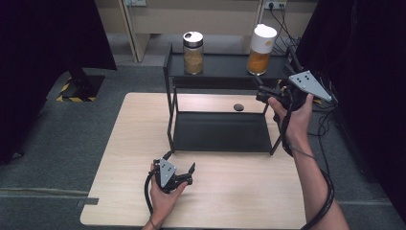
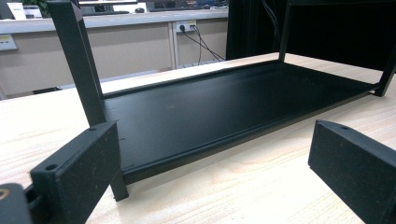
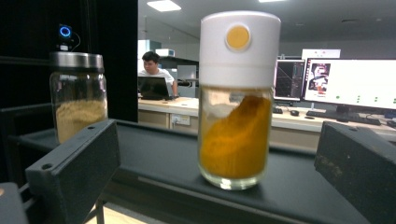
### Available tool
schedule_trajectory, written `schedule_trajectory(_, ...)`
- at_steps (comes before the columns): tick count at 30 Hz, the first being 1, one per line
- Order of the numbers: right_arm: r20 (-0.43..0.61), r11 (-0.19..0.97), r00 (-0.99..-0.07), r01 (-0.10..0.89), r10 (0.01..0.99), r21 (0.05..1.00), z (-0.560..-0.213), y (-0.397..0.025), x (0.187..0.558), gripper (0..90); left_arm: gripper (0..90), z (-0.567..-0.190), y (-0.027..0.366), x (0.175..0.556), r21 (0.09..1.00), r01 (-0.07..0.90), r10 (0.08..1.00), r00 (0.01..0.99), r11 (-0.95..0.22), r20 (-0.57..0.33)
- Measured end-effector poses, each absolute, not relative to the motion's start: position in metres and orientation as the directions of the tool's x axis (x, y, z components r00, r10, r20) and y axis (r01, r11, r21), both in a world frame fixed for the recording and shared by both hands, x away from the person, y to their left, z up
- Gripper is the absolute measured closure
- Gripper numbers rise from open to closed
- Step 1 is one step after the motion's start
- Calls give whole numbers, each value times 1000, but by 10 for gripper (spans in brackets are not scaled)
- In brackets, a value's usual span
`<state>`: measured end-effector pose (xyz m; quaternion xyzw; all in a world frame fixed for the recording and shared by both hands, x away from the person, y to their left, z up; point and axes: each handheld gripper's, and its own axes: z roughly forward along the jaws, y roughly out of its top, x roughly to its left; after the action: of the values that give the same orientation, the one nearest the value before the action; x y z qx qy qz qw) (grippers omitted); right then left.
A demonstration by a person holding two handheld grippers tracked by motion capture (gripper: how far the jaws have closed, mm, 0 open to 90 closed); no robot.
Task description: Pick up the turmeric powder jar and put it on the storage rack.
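right tongs (image 1: 262,94): up at the rack's (image 1: 218,132) top shelf, jaws spread wide, pointed at the orange jar (image 1: 261,50); nothing pinched yet

left tongs (image 1: 184,173): parked low on the worktop (image 1: 119,167) near the rack's front left leg, jaws spread, holding nothing

orange jar: upright on the right end of the top shelf, white cap on; sits between my jaws in the right gripper view (image 3: 236,100) but not touching either, so I'd say I'm lining up the grab

other jar (image 1: 193,52): tan powder, metal lid, same shelf, well apart to the left

what could go wrong: jar looks tall and top-heavy with that big cap, so if I come in off-centre, one jaw hits first and it could tip or skid back off the shelf. Glass is smooth too; grip too high on the cap and it might rotate or slip out

also: shelf rim is right under the jaws, could clip it if I drop my hand

high view only: whole layout, both hands, small dark spot (image 1: 238,107) on the worktop behind the rack

right gripper view only: powder slumped to one side in the jar, yellow dot on the cap

left gripper view only: bare bottom shelf (image 2: 233,107) up close, nothing on it
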<state>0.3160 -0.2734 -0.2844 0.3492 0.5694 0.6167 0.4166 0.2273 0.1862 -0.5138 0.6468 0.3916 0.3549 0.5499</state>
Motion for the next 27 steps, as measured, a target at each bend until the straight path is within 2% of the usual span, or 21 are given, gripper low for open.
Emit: schedule_trajectory(27,-21,2,-421,-46,907,999,-345,-294,286,6,18,-514,185,226,990,112,899,436,-90,33)
